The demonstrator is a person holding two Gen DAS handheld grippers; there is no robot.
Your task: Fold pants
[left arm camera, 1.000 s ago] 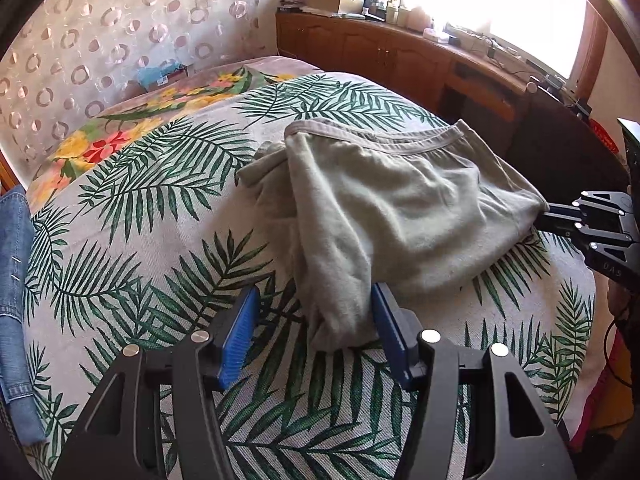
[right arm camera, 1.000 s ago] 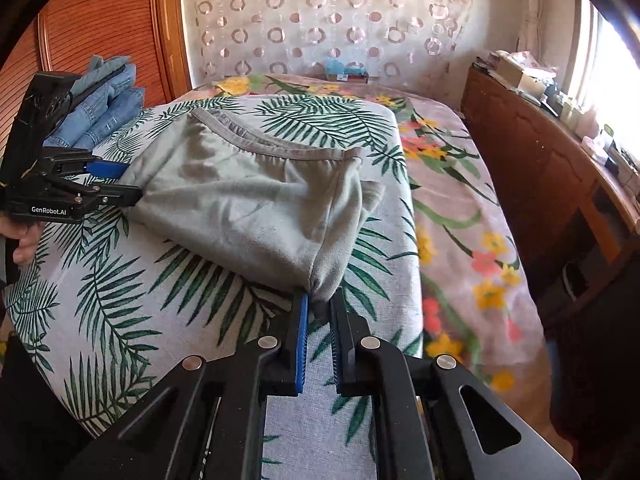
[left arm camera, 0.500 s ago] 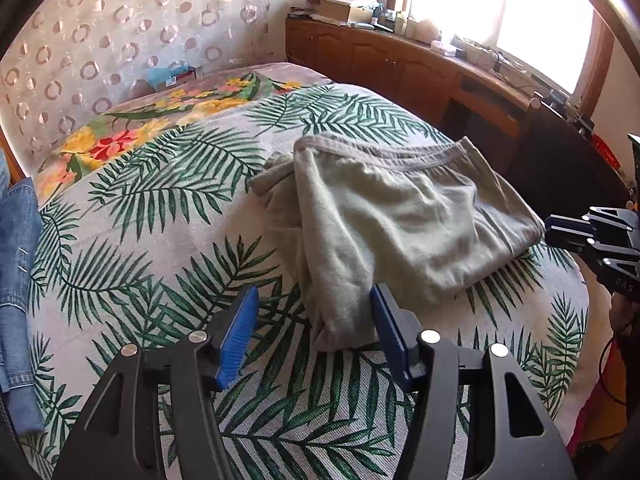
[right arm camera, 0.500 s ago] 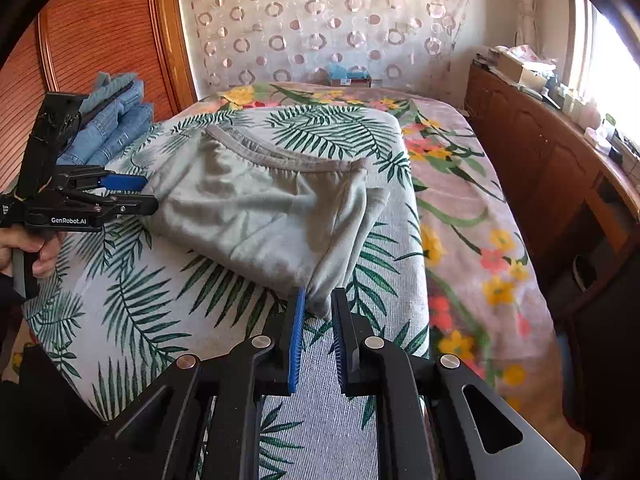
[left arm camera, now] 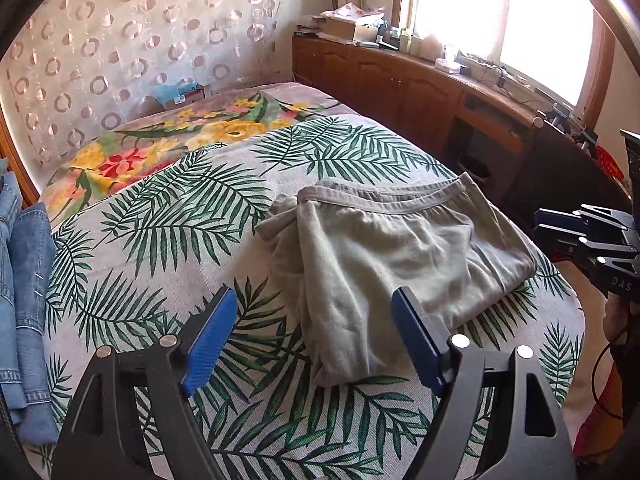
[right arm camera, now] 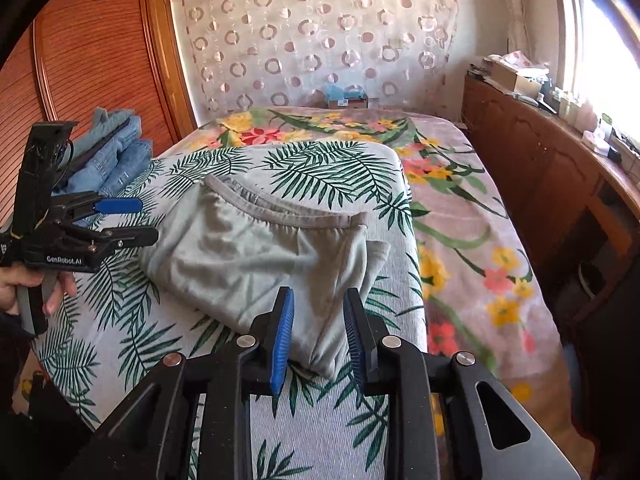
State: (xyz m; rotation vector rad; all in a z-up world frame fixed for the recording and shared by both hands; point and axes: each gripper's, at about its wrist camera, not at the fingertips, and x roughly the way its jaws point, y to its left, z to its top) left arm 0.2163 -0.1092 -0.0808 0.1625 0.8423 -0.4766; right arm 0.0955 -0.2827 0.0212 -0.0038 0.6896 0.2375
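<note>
Grey-green pants [left arm camera: 392, 256] lie folded on the palm-leaf sheet [left arm camera: 160, 216], waistband toward the far side. My left gripper [left arm camera: 314, 294] hovers over the fold's near corner. Its jaws are opening, and the blue pads stand wide of the cloth on both sides. My right gripper [right arm camera: 318, 294] stands over the opposite corner of the pants [right arm camera: 248, 248]. Its jaws are opening too, with the cloth tip between the pads and not pressed. Each gripper shows in the other's view: the right gripper [left arm camera: 540, 224] at the pants' right edge, the left gripper [right arm camera: 148, 220] at their left edge.
Folded blue jeans [right arm camera: 112, 148] are stacked at the left edge of the bed, also seen as jeans [left arm camera: 24, 280]. A floral blanket [right arm camera: 460, 220] covers the rest of the bed. A wooden cabinet [left arm camera: 400, 80] runs under the window. A hand [right arm camera: 24, 284] holds the left gripper.
The right gripper's pads, shut on the pants' corner a second ago, have parted and released it, and the gripper has lifted slightly. The left jaws have spread wider. The pants stay put.
</note>
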